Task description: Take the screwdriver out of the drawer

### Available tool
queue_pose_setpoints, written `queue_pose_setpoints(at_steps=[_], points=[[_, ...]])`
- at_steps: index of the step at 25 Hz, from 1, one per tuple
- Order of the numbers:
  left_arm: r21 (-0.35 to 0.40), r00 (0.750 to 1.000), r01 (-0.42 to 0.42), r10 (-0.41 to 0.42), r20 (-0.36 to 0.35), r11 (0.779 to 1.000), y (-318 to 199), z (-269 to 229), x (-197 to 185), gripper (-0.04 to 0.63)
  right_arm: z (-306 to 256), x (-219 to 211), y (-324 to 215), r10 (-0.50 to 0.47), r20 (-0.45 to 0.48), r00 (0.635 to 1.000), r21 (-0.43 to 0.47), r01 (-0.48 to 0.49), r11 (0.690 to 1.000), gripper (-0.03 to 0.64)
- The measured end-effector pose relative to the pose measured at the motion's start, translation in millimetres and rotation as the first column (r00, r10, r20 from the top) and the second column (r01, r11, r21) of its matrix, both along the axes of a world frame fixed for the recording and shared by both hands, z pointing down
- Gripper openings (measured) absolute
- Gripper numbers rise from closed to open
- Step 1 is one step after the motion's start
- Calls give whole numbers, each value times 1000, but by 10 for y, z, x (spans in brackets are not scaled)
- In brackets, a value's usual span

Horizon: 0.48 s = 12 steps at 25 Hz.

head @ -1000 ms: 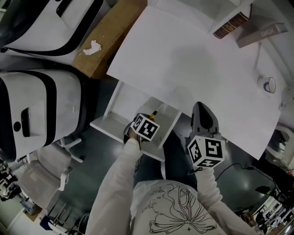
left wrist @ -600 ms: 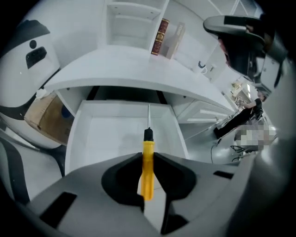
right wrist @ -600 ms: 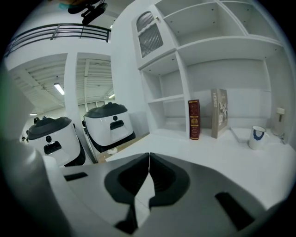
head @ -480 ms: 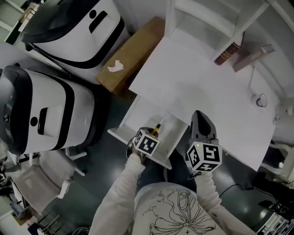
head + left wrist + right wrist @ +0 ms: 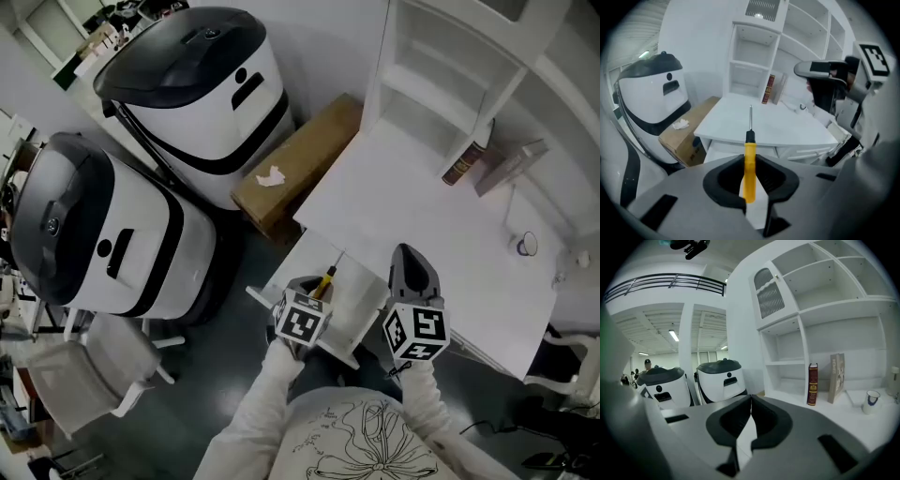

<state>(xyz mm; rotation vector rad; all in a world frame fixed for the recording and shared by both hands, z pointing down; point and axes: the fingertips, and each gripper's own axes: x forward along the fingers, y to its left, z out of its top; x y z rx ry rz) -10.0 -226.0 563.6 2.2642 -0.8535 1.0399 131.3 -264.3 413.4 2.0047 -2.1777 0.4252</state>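
Now the left hand-held gripper point(image 5: 749, 161) holds the screwdriver point(image 5: 749, 145), tip pointing ahead toward the bench point(image 5: 783, 126); the right hand-held gripper point(image 5: 750, 401) is closed, empty.

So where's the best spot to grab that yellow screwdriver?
Grab the screwdriver by its fat yellow handle, squeezing from both sides, as the left hand-held gripper does now. The handle is thick enough to pinch firmly; the thin metal shaft poking out in front would probably slip.
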Motion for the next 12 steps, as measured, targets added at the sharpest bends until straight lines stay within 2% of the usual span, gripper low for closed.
queue_pose_setpoints(at_steps=[3,6,9,12], points=[[77,998,57,-54,-39,995,-89,-320,-73,71,-143,-87,-6,-17,-11,1000,29,17,999,3],[151,990,122,-108,-95,981,-172,-672,-139,71,-268,-165,-13,-31,-15,999,56,32,998,3],[219,979,168,-137,-148,961,-236,-1019,-212,71,-400,-256,-12,-47,-19,999,82,49,995,3],[285,965,220,-167,-201,933,-280,-1359,-306,71,-532,-349,4,-63,-25,998,107,66,992,3]])
